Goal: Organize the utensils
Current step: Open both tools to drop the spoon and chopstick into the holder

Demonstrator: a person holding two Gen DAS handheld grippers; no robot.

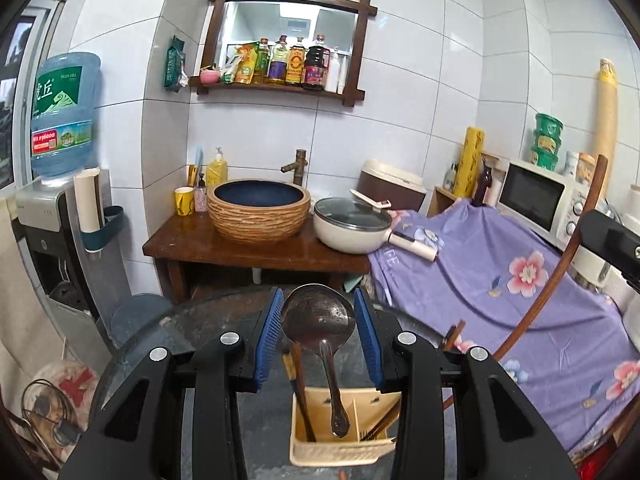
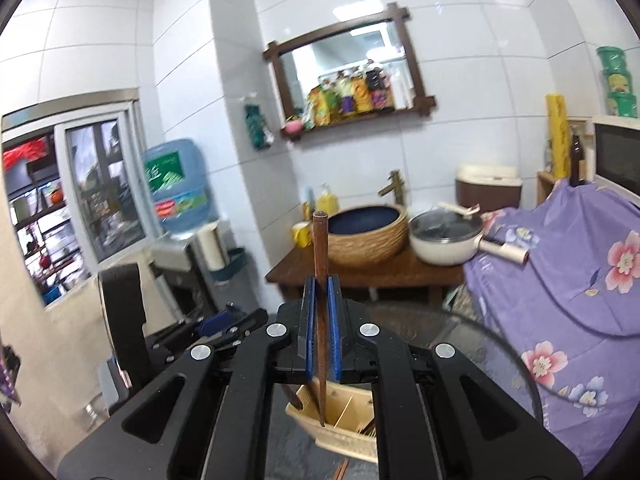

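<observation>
My left gripper [image 1: 317, 300] is shut on a dark metal spoon [image 1: 318, 318], with the blue pads [image 1: 268, 336] pressing the rim of its bowl. The spoon's handle hangs down over a beige divided utensil holder [image 1: 316, 452] on the glass table. The holder has chopsticks and a wooden handle in it. My right gripper [image 2: 321, 280] is shut on a brown wooden chopstick [image 2: 320, 248] that stands upright. Its thin tip points down into the utensil holder [image 2: 352, 432]. The left gripper's black body [image 2: 120, 320] shows at the left of the right wrist view.
A round glass table [image 1: 180, 320] lies under both grippers. Behind it, a wooden counter [image 1: 192, 240] carries a woven basin [image 1: 258, 210] and a lidded white pot [image 1: 352, 224]. A purple flowered cloth [image 1: 500, 280], a microwave [image 1: 540, 200] and a curved wooden chair back [image 1: 560, 272] are on the right. A water dispenser [image 1: 60, 200] stands left.
</observation>
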